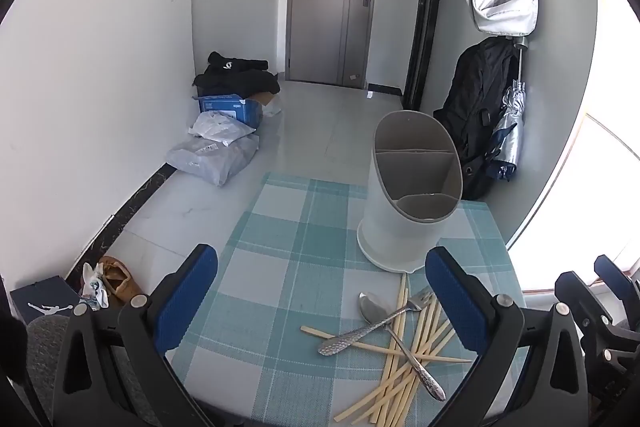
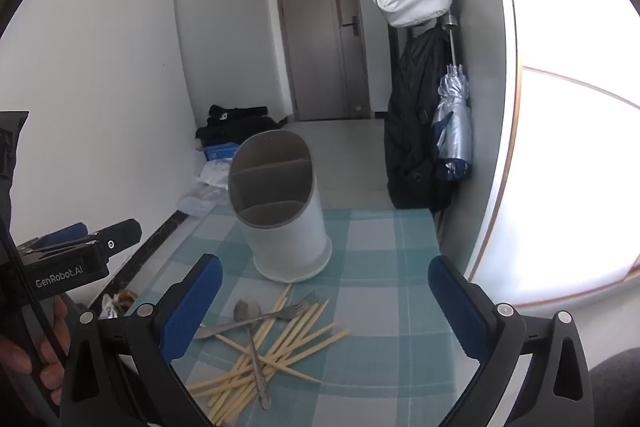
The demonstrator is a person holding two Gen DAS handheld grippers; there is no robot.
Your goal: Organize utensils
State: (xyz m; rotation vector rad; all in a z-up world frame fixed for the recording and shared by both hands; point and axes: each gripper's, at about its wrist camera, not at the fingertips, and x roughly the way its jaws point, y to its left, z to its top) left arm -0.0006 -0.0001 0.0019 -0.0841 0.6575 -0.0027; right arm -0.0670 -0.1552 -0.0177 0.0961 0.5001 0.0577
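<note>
Pale walls, a grey door at the far end and a bright window close in a small room, where a bench (image 1: 280, 227) under a teal checked cloth carries everything that matters. Take the white utensil holder (image 1: 408, 203) as the landmark: it stands upright toward the far side of the bench, its slanted mouth split into compartments, all of them apparently empty. Just in front of its base lies the heap to be sorted: pale chopsticks (image 2: 272, 355) fanned and crossed, with a spoon (image 1: 394, 331) and a fork (image 1: 372, 327) lying crosswise on top.

The left tongs (image 1: 320, 303) hang nearer than the holder and to the left of the heap, blue pads fully apart and nothing between them. The right tongs (image 2: 324, 311) hover nearer still, over the heap, likewise spread wide and empty. No piece has gone into the holder yet, so I judge the task barely begun.

The tangle is the main hazard. Lifting a chopstick from under the spoon or fork would probably drag the metal pieces along or flick sticks off the near edge of the bench. A wide bite could catch several sticks at once and drop some on the way to the holder. Thin, flat pieces on cloth may slip from the pads or snag the weave. The holder looks light and tall; a nudge from either tongs, or a utensil pushed against its divider, could tip it toward the floor beyond.
</note>
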